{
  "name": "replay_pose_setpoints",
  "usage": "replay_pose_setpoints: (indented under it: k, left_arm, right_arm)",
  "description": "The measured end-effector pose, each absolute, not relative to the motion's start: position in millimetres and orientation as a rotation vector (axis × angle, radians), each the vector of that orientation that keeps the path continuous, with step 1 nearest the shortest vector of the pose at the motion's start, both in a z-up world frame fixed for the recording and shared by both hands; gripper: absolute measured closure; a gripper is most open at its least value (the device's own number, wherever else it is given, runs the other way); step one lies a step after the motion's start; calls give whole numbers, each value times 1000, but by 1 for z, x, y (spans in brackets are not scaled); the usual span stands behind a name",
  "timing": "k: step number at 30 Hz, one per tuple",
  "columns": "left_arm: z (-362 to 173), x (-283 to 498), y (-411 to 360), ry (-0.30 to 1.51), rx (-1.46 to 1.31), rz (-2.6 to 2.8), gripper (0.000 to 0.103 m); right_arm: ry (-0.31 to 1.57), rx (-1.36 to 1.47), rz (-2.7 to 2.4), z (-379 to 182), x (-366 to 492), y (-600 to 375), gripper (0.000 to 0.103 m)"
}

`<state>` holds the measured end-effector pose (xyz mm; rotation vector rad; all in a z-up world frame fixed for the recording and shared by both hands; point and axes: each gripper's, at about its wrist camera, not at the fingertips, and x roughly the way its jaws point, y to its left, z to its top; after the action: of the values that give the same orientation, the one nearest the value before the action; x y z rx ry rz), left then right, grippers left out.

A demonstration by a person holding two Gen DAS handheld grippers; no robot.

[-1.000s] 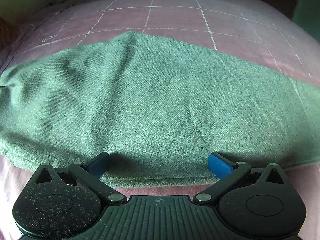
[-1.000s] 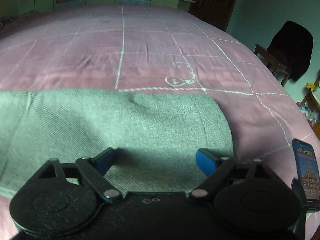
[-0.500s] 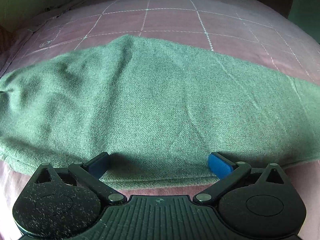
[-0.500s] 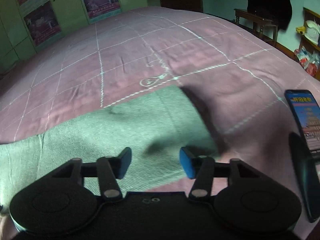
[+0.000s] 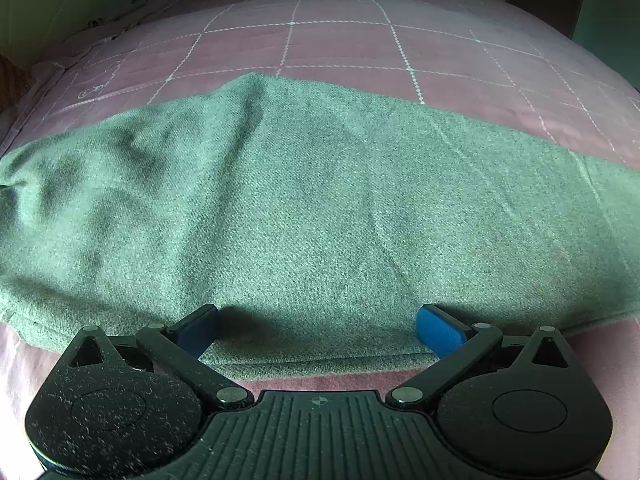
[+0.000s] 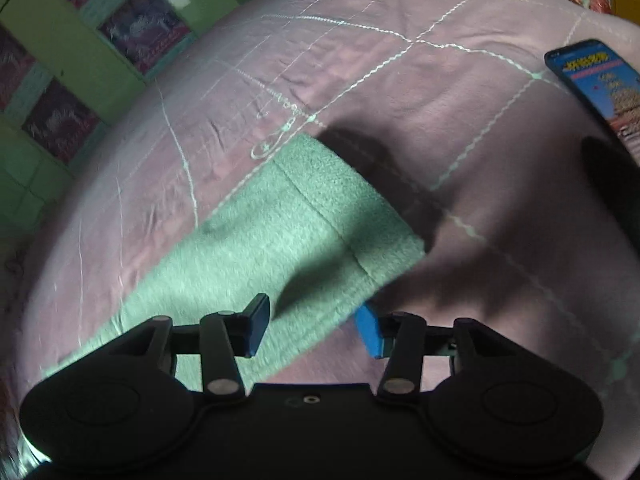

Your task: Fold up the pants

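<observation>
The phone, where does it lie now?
In the right wrist view, the phone lies at the right edge on the pink bedspread, apart from the green pants.

The green woven-fabric pants (image 5: 304,216) lie flat across the pink quilted bed cover (image 5: 340,48), spread sideways in a long band. The surface shows shallow creases. One stitched hem end (image 6: 344,216) lies just beside the embroidered motif on the bed cover.
</observation>
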<state>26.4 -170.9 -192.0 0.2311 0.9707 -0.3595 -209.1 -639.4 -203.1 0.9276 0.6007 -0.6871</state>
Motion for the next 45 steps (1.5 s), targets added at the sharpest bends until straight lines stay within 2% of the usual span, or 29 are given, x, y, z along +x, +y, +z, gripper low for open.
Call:
replay_pose_setpoints:
  k: [1,2,3,5,10,12,16,18,20,22,23,27,29,34,40,45]
  left_arm:
    - [-192,26,-171,970,231,-358,0]
    - [-192,26,-171,969,232,-356,0]
    - [-193,25,-172,968,233,-355,0]
    - [-192,25,-172,967,237,-357,0]
    - [-191,27,-171,975,228,-362,0]
    - [-191,27,-170,974,226,-362,0]
    - [-192,25,-171,965,239,-365,0]
    - [-192,25,-171,966,241,-368,0]
    - [-192,26,-171,969,242,-370,0]
    - [-192,26,-172,969,241,-369,0]
    - [-191,26,-172,966,244,-369,0]
    - [-185,24,-178,951,279,-362,0]
    - [-179,23,-182,930,291,-369,0]
    - [-173,27,-203,921,307,-392,0]
    - [-193,32,-208,976,276,-371,0]
    - [-193,30,-209,973,279,-364,0]
  right_arm:
    - [571,956,-694,-206,-207,-643,67]
    - [541,986,-697,-209,-208,-646,82]
    - [524,1004,-700,-210,-208,-646,89]
    - [499,929,-706,-193,-202,-638,93]
    - [326,527,-587,-94,-167,-595,95]
    - [388,452,-626,-93,-157,-597,95]
    - [655,552,-768,-163,-169,-627,93]
    - [733,592,-792,-191,-179,-631,87]
    - [704,612,-801,-190,-187,-631,76]
    - [673,585,-848,-176,-192,-631,74]
    - [648,556,-878,-169,-197,-630,69]
    - [570,410,-894,-140,-194,-611,69]
    - [551,320,-869,-130,-181,-597,62]
    - [663,299,-634,-149,-135,-574,64]
    - [849,210,-570,-189,-97,-547,65]
    - [857,170,-579,-197,-99,-542,62]
